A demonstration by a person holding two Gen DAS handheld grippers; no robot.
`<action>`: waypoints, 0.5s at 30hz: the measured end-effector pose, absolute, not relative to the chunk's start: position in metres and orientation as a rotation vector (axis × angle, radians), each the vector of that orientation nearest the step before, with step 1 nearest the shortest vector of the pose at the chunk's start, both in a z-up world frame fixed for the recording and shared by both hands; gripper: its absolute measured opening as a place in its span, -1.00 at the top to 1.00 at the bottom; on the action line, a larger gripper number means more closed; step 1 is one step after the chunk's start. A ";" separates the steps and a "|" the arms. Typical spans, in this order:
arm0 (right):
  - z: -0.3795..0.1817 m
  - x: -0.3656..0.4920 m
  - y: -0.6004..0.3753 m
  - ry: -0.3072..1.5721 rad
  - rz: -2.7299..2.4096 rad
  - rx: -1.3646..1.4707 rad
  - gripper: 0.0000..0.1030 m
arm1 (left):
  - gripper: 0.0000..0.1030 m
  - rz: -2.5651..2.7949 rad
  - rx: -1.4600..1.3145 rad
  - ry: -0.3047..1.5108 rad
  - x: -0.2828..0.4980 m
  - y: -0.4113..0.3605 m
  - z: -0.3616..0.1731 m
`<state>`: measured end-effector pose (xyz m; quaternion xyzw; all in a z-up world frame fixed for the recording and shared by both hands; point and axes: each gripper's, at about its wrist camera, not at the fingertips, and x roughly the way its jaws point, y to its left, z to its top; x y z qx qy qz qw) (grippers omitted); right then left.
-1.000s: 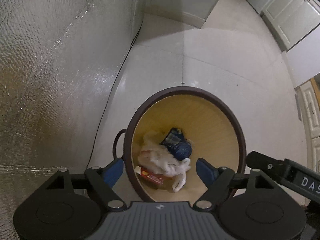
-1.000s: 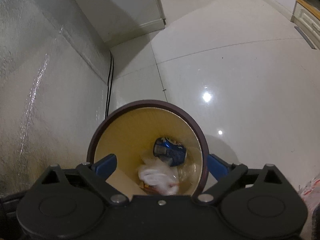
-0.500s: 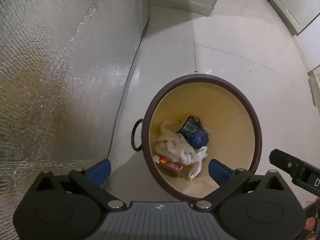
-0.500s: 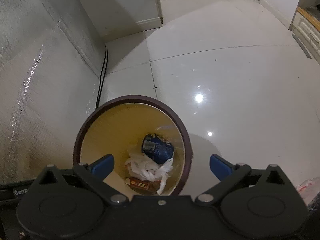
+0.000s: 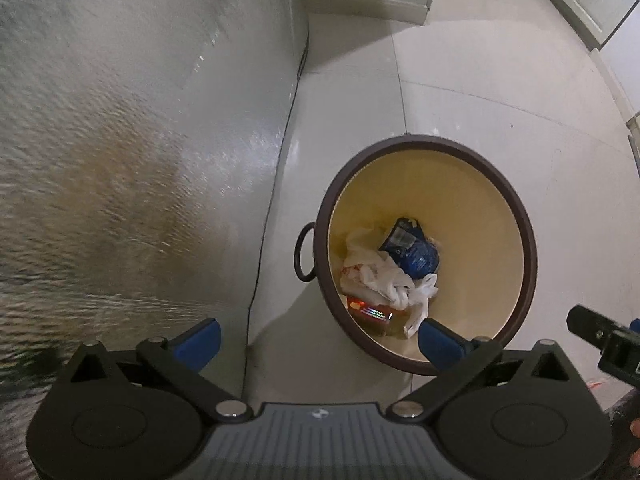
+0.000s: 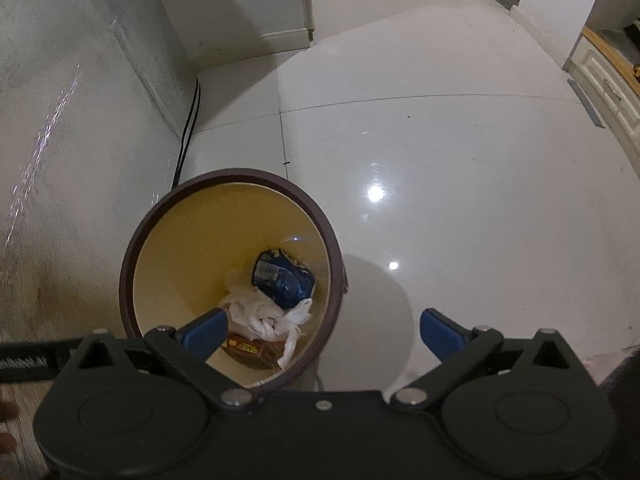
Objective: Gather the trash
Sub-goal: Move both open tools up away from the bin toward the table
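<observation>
Both tools are pulling up and away from the bin (image 5: 524, 248) now, and the left tool (image 5: 316, 340) has just sprung wide, nothing between its blue pads, so its piece looks dropped in. The right tool (image 6: 322, 332) hangs spread and empty too. The bin stands on the white floor (image 6: 460, 160) beside the wall, below and just ahead of both tools. Down inside lie a white bag (image 5: 384, 276), a blue can (image 5: 412, 246) touching it, a red carton (image 5: 370, 312) underneath.

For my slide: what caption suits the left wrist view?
Open left hand-held gripper above a bin holding a blue can, white bag and carton.
</observation>
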<state>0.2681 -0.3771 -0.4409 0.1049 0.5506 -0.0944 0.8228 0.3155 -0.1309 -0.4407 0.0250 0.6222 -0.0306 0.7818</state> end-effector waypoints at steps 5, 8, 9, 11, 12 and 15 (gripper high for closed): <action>-0.425 0.255 -0.375 1.175 -0.204 0.190 -1.00 | -1.00 -0.080 0.066 1.313 0.302 -0.132 -0.418; -0.413 0.243 -0.378 1.171 -0.216 0.190 -1.00 | -1.00 -0.095 0.092 1.296 0.291 -0.134 -0.405; -0.409 0.239 -0.379 1.166 -0.218 0.193 -1.00 | -1.00 -0.100 0.099 1.291 0.287 -0.136 -0.402; -0.401 0.230 -0.381 1.163 -0.222 0.193 -1.00 | -1.00 -0.113 0.106 1.282 0.278 -0.136 -0.394; -0.396 0.224 -0.381 1.161 -0.229 0.187 -1.00 | -1.00 -0.117 0.108 1.279 0.274 -0.135 -0.390; -0.384 0.208 -0.382 1.152 -0.244 0.183 -1.00 | -1.00 -0.118 0.117 1.259 0.259 -0.133 -0.376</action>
